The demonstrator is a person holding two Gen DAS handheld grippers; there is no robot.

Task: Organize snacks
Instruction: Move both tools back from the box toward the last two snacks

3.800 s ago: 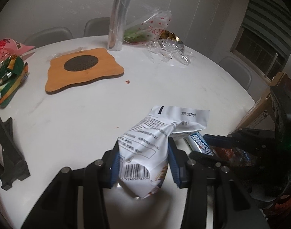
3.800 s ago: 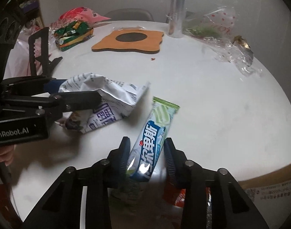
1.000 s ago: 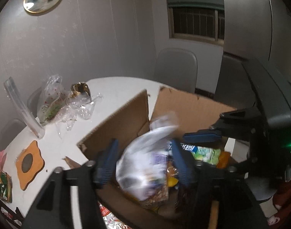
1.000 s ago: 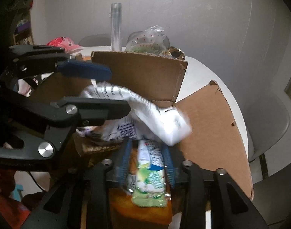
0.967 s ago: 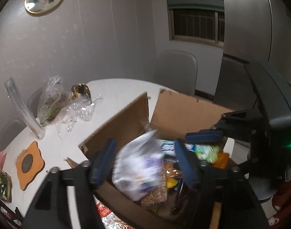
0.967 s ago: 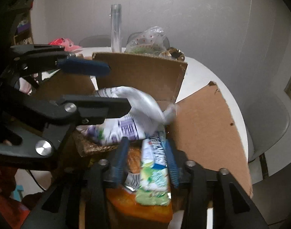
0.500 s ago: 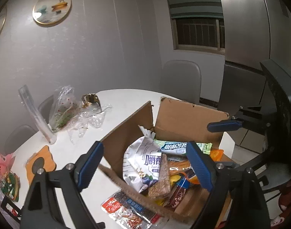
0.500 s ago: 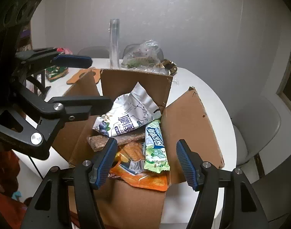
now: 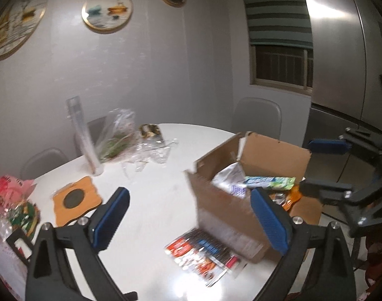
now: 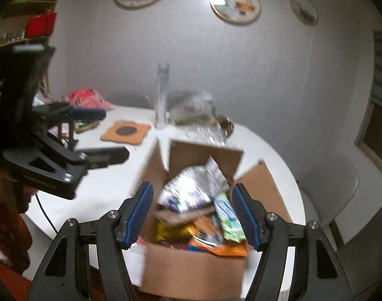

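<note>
Cardboard box (image 10: 191, 273) full of snacks; left gripper (image 9: 191, 222) jaws opening, empty; right gripper (image 10: 193, 215) jaws apart, empty.

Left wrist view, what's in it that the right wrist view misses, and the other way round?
Only the left wrist view shows the snack packet lying on the table beside the box. Only the right wrist view shows the shelf at the left wall. Both show the open cardboard box of snacks, the wooden mat and both grippers empty.

Wooden trivet (image 9: 76, 200), wall plates (image 9: 107, 9)
</note>
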